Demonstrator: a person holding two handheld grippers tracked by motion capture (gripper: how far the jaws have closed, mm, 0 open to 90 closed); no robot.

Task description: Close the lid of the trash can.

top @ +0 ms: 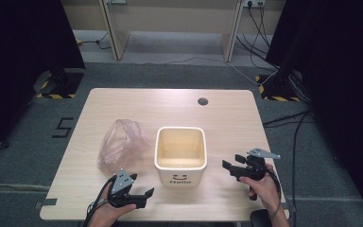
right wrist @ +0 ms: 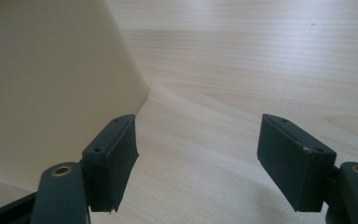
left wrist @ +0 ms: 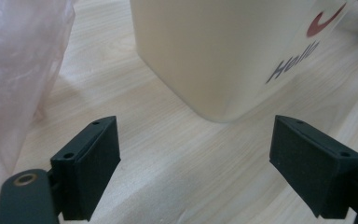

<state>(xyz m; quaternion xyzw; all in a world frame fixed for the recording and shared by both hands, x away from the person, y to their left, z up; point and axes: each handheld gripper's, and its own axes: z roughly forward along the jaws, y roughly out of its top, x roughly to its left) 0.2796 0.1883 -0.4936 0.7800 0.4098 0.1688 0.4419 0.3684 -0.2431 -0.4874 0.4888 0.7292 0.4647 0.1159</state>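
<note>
The left gripper (top: 147,193) is seen with its jaws spread apart and nothing between them, held low over the bench (top: 227,118) by the left hand (top: 108,213), whose forearm is cut off at the bottom edge of the high view. Just ahead of it stands the cream bin (top: 180,153), marked "Hello" on its front; in the left gripper view its upper part is cut off by the frame. To that gripper's far side, beside the bin, a crumpled clear plastic bag (top: 120,144) is laid, its folds hard to make out. The right gripper (top: 228,166) is likewise held with jaws apart and empty, pointed at the bin's other side, with the right hand (top: 262,184) wrapped round its handle. The bench is of pale wood grain with a dark cable hole (top: 203,101) near its far edge; grey carpet (top: 170,75), black curtains and trailing cables are seen beyond.
</note>
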